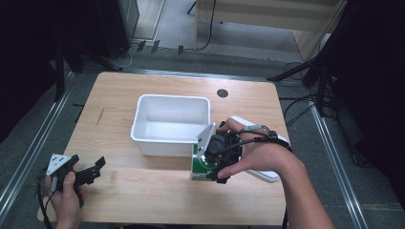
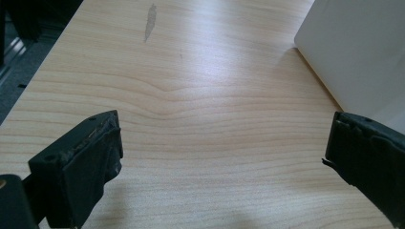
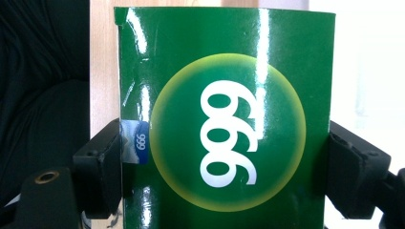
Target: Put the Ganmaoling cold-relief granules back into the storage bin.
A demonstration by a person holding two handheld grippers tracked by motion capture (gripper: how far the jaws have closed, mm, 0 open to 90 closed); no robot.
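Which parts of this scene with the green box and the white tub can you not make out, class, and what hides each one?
- Green box: in the right gripper view its lower end runs off the bottom edge; in the high view the hand and right tool cover most of it.
- White tub: in the left gripper view, cut off by the right edge.
- Flat white thing beneath the forearm: mostly hidden in the high view.

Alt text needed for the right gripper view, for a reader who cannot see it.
A glossy green box with white "999" in a yellow-edged circle stands clamped between the right tool's two black jaws, one pressing each side edge. A strip of light wooden table shows to its left, and bright white to its right.
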